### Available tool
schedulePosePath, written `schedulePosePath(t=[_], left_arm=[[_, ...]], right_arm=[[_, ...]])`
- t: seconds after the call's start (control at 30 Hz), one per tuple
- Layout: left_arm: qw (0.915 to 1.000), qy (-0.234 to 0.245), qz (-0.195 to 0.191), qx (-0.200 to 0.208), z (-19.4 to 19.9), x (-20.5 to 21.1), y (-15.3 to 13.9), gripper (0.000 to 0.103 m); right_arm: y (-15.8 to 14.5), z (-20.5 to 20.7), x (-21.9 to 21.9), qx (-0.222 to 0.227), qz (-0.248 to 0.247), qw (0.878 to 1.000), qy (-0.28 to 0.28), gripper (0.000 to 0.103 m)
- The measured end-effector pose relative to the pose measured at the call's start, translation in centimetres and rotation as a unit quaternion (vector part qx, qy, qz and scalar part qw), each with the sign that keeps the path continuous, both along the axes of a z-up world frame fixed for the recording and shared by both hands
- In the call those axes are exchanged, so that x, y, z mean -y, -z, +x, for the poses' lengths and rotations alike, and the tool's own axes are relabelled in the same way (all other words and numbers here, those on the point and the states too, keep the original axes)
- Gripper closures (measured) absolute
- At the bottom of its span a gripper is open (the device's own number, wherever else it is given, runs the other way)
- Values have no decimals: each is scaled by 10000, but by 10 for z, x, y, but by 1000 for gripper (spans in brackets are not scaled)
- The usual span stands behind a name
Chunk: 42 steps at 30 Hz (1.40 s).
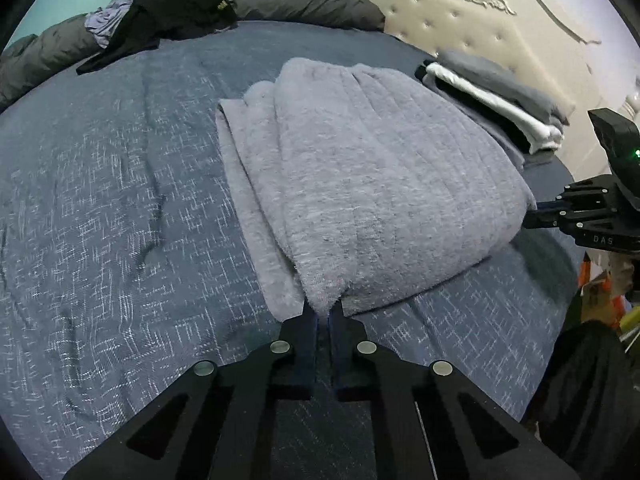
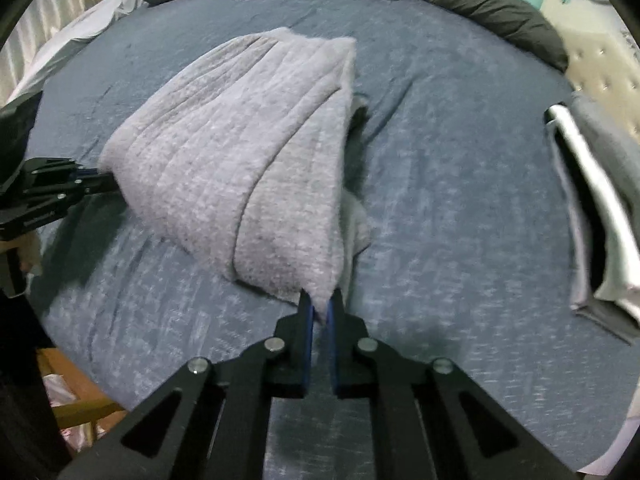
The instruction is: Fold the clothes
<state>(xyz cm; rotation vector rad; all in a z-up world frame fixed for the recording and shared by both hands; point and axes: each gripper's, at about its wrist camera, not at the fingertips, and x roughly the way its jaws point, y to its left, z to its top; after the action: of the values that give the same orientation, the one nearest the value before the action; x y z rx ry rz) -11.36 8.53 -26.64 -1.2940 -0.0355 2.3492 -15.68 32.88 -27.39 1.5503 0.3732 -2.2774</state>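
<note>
Left wrist view: left gripper (image 1: 324,314) clamped on a near corner of the grey knit garment (image 1: 384,184), which lies partly folded on the blue bedspread (image 1: 100,200); right gripper (image 1: 538,210) grips its other corner at the right edge. Right wrist view: right gripper (image 2: 320,306) pinching the raised garment (image 2: 224,152); folded stack (image 2: 592,208) apart at right; dark clothes (image 1: 172,16) at the far edge.

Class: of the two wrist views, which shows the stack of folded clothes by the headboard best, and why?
The left wrist view: the stack of folded clothes lies sharp and whole beside the headboard, its dark, white and grey layers distinct. The right wrist view shows the stack at the picture's edge, blurred and stretched.
</note>
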Motion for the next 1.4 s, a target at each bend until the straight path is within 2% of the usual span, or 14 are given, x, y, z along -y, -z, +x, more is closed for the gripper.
schedulePosePath(t=[0.2,0.3,0.43,0.47,0.57,0.77,1.0,1.1,1.13,1.17,1.23,1.3,1.33,1.4], left_arm=[[10000,3,27,11,1,0,-1,99],[10000,6,-5,-7,2,-2,-2,99],[10000,-12,0,-19,2,0,-2,99],[10000,-17,-10,-21,2,0,-2,99],[10000,-22,-52,-15,0,0,-1,99],[10000,-53,-73,43,-2,2,1,99],[9997,37,-84,213,2,2,3,95],[9996,2,-102,269,5,4,-4,95],[9997,-55,3,239,4,7,-9,94],[9997,-118,125,198,4,11,-15,91],[9988,-268,405,97,2,19,-25,75],[9962,-457,747,-5,-4,28,-33,49],[9947,-525,886,-14,-8,31,-35,49],[9929,-623,1016,-14,-17,32,-34,49]], right_arm=[[14,3,1,154,25,9999,19,82],[21,1,7,126,69,9999,55,80],[28,-1,11,123,133,9998,62,82],[30,0,12,113,155,9998,41,91],[27,1,10,1,431,9991,-1,95],[13,-2,5,-420,742,9963,84,97],[24,5,4,-128,651,9977,-144,94],[16,12,-3,-125,691,9975,-76,94],[6,12,-7,-225,522,9984,12,94],[-5,12,-12,-332,326,9989,103,91],[-26,14,-19,-526,-56,9983,261,91],[-44,18,-21,-695,-428,9959,386,88],[-53,21,-23,-779,-613,9941,449,87],[-54,-9,-7,-769,-839,9921,524,72]])
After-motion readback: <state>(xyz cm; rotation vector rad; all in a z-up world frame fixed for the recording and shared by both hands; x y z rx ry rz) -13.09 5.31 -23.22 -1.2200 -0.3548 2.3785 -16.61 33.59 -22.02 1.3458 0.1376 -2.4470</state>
